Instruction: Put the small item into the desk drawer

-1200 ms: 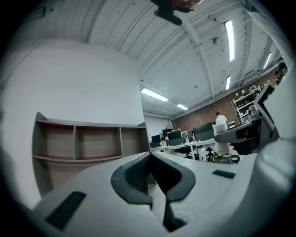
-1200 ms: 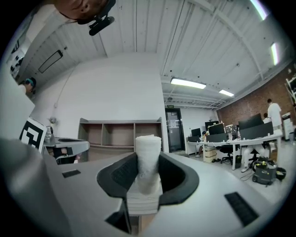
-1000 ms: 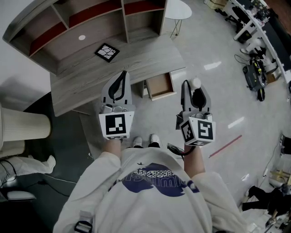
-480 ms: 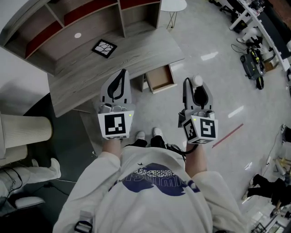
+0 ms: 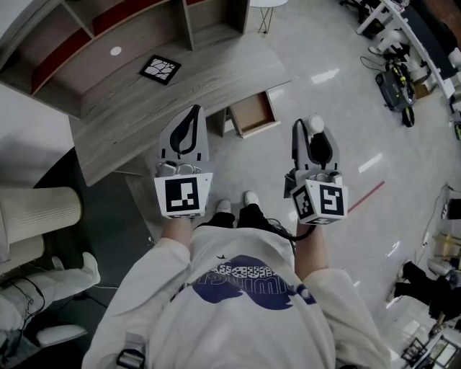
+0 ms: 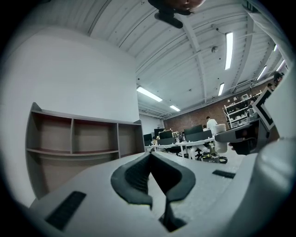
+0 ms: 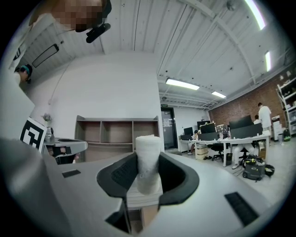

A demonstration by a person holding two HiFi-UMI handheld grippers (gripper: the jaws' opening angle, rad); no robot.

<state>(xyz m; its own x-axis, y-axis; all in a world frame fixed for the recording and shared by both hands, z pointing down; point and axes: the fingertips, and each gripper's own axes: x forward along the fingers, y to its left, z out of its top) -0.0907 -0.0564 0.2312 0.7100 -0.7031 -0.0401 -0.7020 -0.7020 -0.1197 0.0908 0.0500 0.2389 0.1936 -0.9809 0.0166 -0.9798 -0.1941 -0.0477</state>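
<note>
In the head view the wooden desk (image 5: 180, 86) stands ahead, and its small drawer (image 5: 252, 112) is pulled open towards me and looks empty. My right gripper (image 5: 312, 127) is shut on a small white cylinder-shaped item (image 5: 315, 123), held over the floor to the right of the drawer. In the right gripper view the white item (image 7: 149, 162) stands upright between the dark pads (image 7: 124, 173). My left gripper (image 5: 192, 109) hovers by the desk's front edge, left of the drawer. Its jaws meet in the left gripper view, so the left gripper (image 6: 150, 157) is shut with nothing in it.
A shelf unit (image 5: 108, 21) rises at the desk's back. A black-and-white marker tile (image 5: 160, 68) and a white disc (image 5: 116, 51) lie on the desktop. A pale ribbed cylinder (image 5: 36, 212) stands at the left. Machines (image 5: 400, 79) and a red floor line (image 5: 364, 196) are to the right.
The desk and open drawer have slid up and slightly left in the head view, and my feet have shifted. Both grippers keep their pose; the right still holds the white item.
</note>
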